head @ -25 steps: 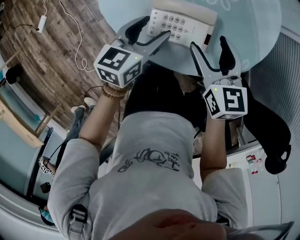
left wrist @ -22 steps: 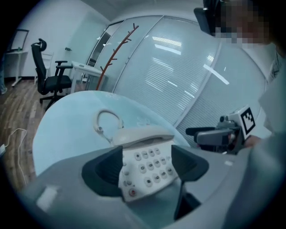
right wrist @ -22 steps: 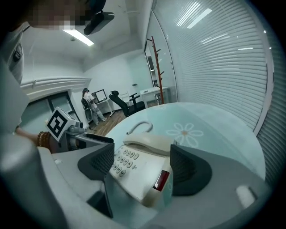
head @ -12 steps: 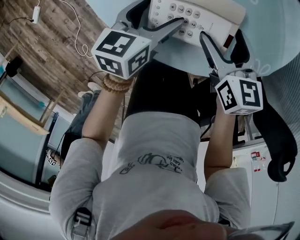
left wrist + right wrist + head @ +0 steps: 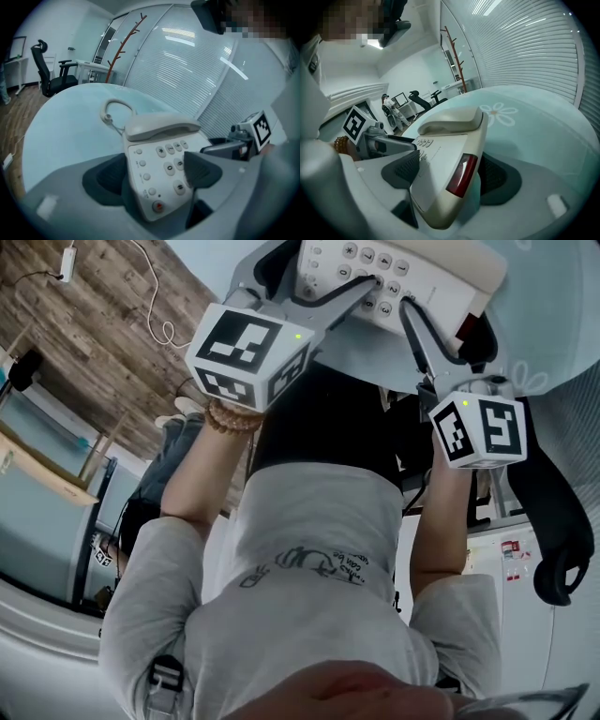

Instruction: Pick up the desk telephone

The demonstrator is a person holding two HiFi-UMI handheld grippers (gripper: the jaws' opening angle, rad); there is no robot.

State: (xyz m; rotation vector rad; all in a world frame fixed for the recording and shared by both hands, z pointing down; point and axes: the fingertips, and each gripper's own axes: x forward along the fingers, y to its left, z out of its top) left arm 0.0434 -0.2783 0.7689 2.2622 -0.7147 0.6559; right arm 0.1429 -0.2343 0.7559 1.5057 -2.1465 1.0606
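The cream desk telephone [image 5: 422, 273] lies on the round pale blue table [image 5: 375, 357], handset in its cradle. My left gripper [image 5: 323, 277] straddles its near left corner. One finger crosses the keypad [image 5: 171, 161] and the other stands beside the left edge, jaws wide. My right gripper [image 5: 445, 320] straddles the near right corner by the red panel [image 5: 461, 176]. Its jaws are closing with the phone [image 5: 440, 159] between them. In neither gripper view do the pads clearly press on the body [image 5: 150, 187].
A coiled handset cord [image 5: 110, 110] loops behind the phone. A black office chair [image 5: 548, 521] stands at the right. Another chair [image 5: 47, 70] and a coat rack [image 5: 124, 44] stand beyond the table. A white cable [image 5: 155, 324] lies on the wooden floor.
Both grippers and the phone have shifted toward the top of the head view and look larger. Since half a second ago they have hardly moved.
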